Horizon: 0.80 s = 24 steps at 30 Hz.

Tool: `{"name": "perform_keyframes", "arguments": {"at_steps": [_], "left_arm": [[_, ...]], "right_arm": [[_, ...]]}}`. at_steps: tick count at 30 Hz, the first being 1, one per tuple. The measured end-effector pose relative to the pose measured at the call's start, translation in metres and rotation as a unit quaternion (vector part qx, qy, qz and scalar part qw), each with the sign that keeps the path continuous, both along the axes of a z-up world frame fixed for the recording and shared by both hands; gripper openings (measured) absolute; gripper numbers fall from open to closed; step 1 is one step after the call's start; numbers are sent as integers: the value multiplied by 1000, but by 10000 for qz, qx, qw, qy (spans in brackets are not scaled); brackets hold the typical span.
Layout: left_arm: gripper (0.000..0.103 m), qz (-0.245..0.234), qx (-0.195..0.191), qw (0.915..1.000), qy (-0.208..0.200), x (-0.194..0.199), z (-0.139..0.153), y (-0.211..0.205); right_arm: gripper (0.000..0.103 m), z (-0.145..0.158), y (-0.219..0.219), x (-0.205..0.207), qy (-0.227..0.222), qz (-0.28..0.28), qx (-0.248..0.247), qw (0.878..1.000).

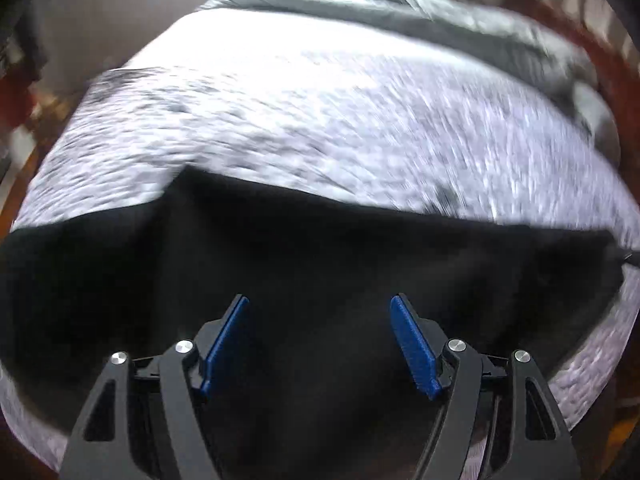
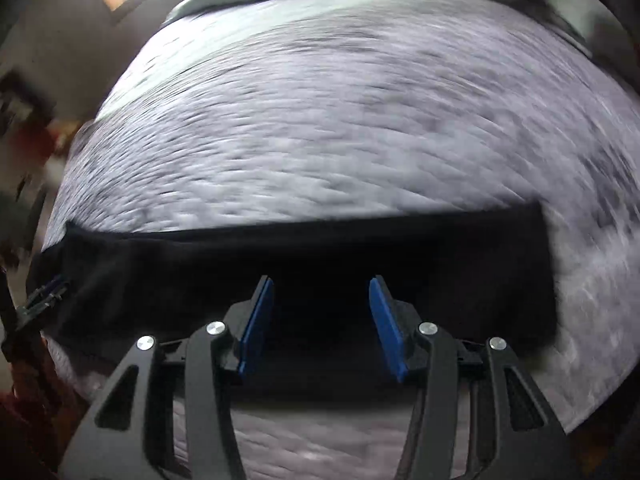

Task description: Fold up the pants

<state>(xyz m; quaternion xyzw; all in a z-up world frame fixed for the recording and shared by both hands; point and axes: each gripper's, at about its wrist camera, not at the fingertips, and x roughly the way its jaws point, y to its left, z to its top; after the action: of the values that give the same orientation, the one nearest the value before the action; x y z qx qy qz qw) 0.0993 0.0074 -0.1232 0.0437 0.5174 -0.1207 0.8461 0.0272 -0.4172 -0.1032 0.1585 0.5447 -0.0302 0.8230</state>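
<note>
The pants [image 1: 320, 264], a single black garment, lie flat on the bed [image 1: 320, 112] as a long dark band running side to side across both wrist views, with their long axis crosswise to the way both pairs of tongs point. In the right wrist view they look like a tidy folded strip with a square end at the right and a looser end at the left, near the bed's edge. In the left wrist view the cloth spreads wider and its far edge rises to a soft peak left of centre. One bed carries them, covered in a mottled pale grey quilt, with one rumpled grey blanket [image 1: 460, 20] heaped along its far side.

Both pairs of tongs hang directly over the black cloth, pointing steeply down at it. The left tongs [image 1: 320, 340] stand wide apart with nothing between the blue pads. The right tongs [image 2: 321, 320] are parted somewhat less and are likewise empty. Neither seems clearly nearer; I judge each sits above its own stretch of the band. Heavy blur hides finer detail.
</note>
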Motion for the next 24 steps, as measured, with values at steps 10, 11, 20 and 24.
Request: {"name": "perform_keyframes", "arguments": {"at_steps": [10,11,20,24], "left_arm": [[79,437,150,9985,278,23,-11,-22],[79,374,27,9988,308,18,-8,-23],[81,-260,-160,9985,454,-21,-10,-70],[86,-335,264,9988,245,-23,-19,-86]], "right_arm": [[61,-13,-95,-50,-83,-1018,101,9947],[61,-12,-99,-48,-98,-988,85,9950],[60,-35,-122,-16,295,-483,276,9980],[12,-37,-126,-21,318,-453,127,9984]]}}
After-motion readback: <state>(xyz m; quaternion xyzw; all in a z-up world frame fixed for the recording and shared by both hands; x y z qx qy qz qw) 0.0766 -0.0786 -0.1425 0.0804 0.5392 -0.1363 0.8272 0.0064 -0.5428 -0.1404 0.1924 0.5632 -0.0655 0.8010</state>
